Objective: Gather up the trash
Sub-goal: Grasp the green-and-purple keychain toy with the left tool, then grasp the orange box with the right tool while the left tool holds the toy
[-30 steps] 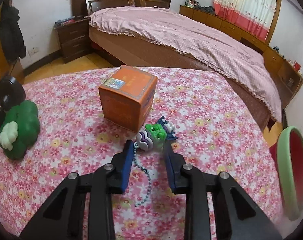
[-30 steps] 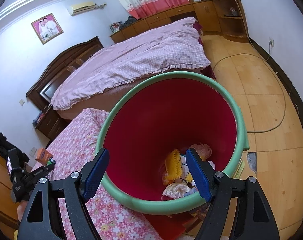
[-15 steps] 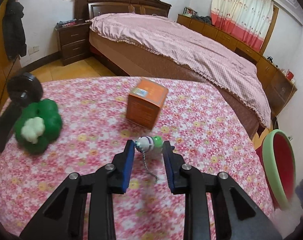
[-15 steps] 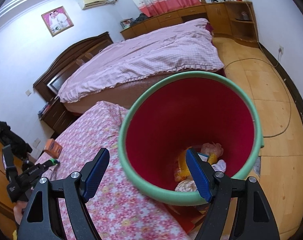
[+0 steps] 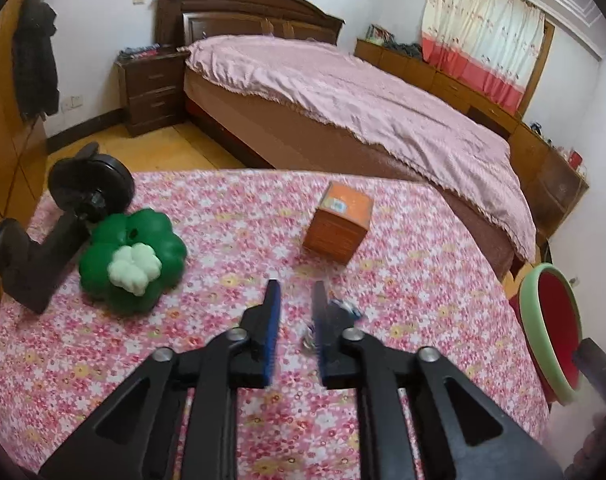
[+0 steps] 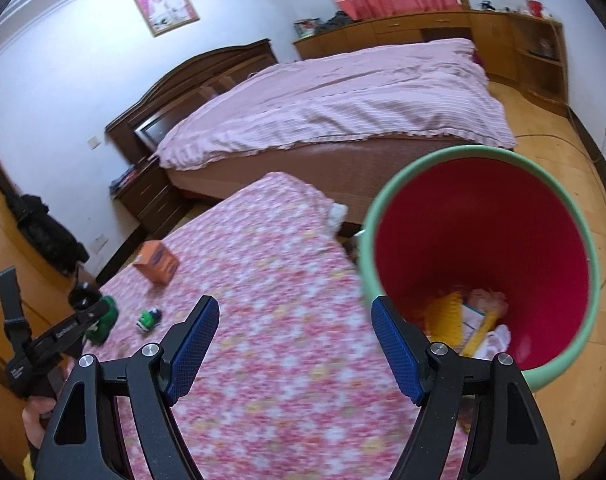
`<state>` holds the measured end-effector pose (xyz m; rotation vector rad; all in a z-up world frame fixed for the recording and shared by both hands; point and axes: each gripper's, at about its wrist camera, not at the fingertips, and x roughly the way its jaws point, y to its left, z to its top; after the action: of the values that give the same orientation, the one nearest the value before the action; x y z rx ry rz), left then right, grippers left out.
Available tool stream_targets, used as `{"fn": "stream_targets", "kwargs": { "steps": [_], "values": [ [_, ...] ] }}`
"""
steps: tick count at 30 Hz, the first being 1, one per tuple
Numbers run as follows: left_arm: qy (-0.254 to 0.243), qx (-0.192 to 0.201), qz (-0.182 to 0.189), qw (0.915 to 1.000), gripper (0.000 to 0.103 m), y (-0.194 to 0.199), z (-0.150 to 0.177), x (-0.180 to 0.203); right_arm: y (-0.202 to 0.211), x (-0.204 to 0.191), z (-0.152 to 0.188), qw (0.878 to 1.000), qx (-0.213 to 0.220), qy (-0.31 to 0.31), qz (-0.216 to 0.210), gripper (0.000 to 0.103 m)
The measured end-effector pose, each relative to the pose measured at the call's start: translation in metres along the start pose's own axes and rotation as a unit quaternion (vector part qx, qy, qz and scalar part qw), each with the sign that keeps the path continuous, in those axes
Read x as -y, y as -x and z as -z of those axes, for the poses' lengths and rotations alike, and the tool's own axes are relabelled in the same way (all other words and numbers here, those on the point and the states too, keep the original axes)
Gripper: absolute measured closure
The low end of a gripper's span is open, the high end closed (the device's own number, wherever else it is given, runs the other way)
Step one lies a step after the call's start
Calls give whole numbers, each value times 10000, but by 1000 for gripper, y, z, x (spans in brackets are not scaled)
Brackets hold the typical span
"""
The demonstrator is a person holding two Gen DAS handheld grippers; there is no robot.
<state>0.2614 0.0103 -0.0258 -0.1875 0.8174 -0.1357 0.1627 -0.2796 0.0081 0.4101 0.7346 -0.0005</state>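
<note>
The left gripper (image 5: 295, 300) hangs over the flowered tablecloth (image 5: 223, 216) with its jaws narrow and opening, and nothing lies between the blue pads; the small toy keychain (image 5: 345, 307) sits on the cloth just outside the right finger, partly hidden behind it and blurred. From the right wrist view the same keychain (image 6: 149, 319) is seen lying free on the cloth, near the left gripper's tip. The right gripper (image 6: 295, 346) has its jaws wide apart and empty, above the cloth near the table's right edge. The red bin with green rim (image 6: 479, 152) stands just beside that edge, below the table level, and holds some yellow and white trash, hard to make out. The orange box (image 5: 339, 222) stands further back, well apart from both grippers, with open cloth around it. A green plush (image 5: 133, 258) lies at the left side, touching a dark object that I cannot identify.
</note>
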Motion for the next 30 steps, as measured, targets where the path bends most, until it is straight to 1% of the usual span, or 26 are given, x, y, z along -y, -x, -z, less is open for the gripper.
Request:
{"fn": "stream_targets", "kwargs": {
  "steps": [1,4,10,14,15,16,19,22,24,26,30],
  "values": [
    [-21,-67,65,10000,74,-4,0,2,-1,-4,1,10000,-15,31,-7,24],
    [-172,-248,153,9994,67,-15,4,10,-6,-15,2,9999,-65,152,-5,24],
    [-394,-677,131,9968,67,-43,12,22,-17,-26,2,9994,-189,275,18,24],
    [-483,-743,154,9959,67,-50,18,27,-23,-28,3,9992,-266,308,24,24],
    [-521,-723,128,9959,68,-51,19,28,-25,-29,3,9991,-296,314,17,24],
    [-578,-666,105,9960,77,-50,20,29,-26,-30,3,9990,-313,321,11,24],
    [-598,-637,141,9961,76,-47,22,27,-29,-34,3,9987,-351,381,5,24],
    [-424,-549,192,9974,77,-35,19,16,-32,-42,3,9981,-398,464,-18,24],
    [-282,-404,175,9986,77,-24,16,6,-36,-49,2,9976,-439,536,-38,24],
    [-148,-269,111,9995,77,-16,10,-5,-40,-58,1,9970,-475,612,-61,24],
    [130,-36,-267,9996,77,-2,1,-30,-53,-83,-2,9951,-500,832,-192,24]
  ]
}}
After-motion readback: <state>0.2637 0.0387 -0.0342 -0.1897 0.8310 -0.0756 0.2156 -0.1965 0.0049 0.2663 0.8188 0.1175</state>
